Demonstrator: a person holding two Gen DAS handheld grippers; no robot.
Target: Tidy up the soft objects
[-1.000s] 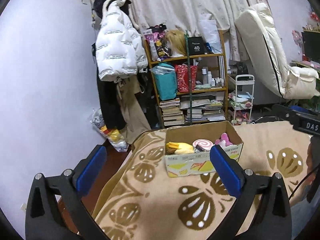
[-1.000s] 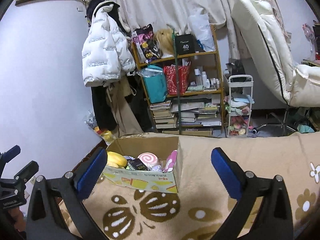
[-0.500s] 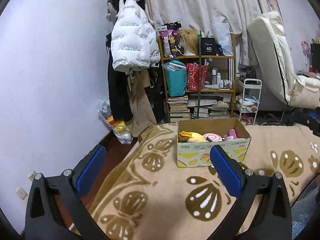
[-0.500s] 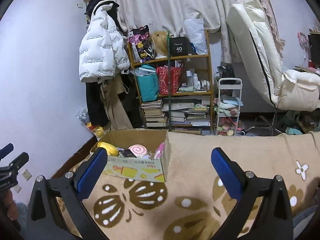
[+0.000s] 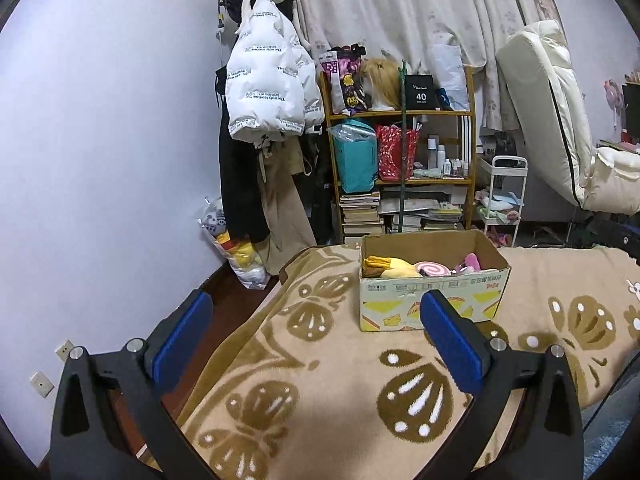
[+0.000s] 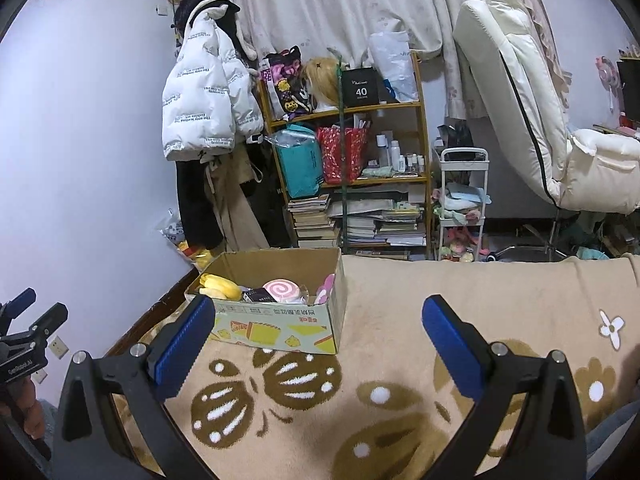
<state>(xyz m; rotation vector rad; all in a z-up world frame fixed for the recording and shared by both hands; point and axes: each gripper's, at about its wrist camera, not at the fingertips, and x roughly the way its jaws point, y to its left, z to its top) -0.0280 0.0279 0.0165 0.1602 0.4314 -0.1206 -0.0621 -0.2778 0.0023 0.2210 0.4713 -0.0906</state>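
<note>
A cardboard box [image 5: 434, 300] stands on the tan patterned blanket [image 5: 320, 380]; it also shows in the right wrist view [image 6: 276, 326]. Inside lie a yellow plush [image 5: 394, 269], a pink swirl plush [image 5: 432, 269] and a pink soft toy [image 5: 470, 262]; the right wrist view shows the yellow plush [image 6: 220, 286] and the swirl plush [image 6: 282, 290]. My left gripper [image 5: 316, 334] is open and empty, held back from the box. My right gripper [image 6: 318, 338] is open and empty, to the right of the box. The left gripper also shows at the right wrist view's left edge [image 6: 24, 332].
A wooden shelf [image 5: 400, 152] with books and bags stands behind the bed. A white puffer jacket [image 5: 268, 84] hangs on the wall. A white cart [image 6: 462, 208] and a cream recliner [image 6: 532, 120] stand at the right. The bed's left edge drops to the floor [image 5: 224, 312].
Both grippers have pulled back and up from the box, which now looks smaller and farther. Both stay open and empty.
</note>
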